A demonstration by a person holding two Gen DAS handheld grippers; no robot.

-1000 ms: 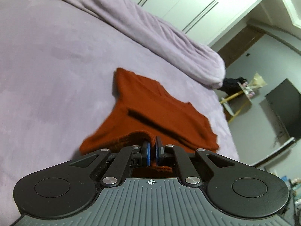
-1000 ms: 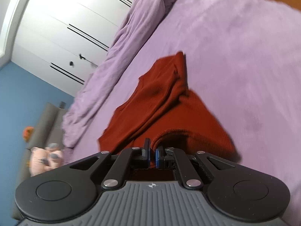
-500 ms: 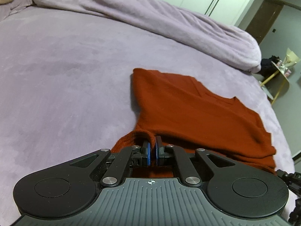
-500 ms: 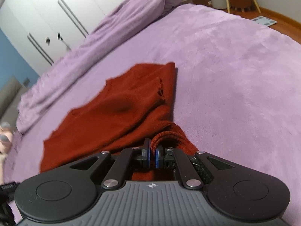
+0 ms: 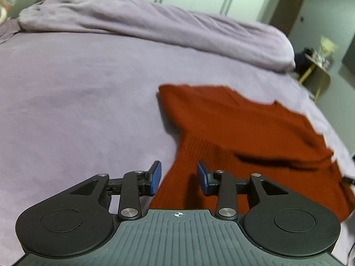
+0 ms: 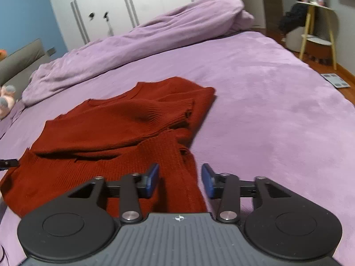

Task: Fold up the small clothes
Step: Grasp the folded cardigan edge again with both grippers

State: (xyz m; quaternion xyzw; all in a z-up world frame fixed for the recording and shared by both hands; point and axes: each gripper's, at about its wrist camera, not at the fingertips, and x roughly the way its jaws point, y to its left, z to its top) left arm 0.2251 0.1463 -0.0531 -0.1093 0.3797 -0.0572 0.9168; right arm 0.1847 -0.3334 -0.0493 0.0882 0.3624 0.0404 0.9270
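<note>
On the purple bed (image 6: 277,110) we see the red sweater (image 6: 115,128) lying folded. Our left gripper (image 5: 179,177) and right gripper (image 6: 180,178) are opening, fingers apart, sweater edge between them, not pressed.

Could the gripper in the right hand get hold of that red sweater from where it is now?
Probably yes: the right gripper is opening, the red sweater lies between its pads on the bed, and nothing blocks it.

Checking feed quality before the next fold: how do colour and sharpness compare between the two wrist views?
Left wrist view: dim, greyish cast, sweater edges smeared. Right wrist view: brighter, bed cover vivid purple, sweater knit ribs sharper. Both bend the wardrobe lines.
</note>
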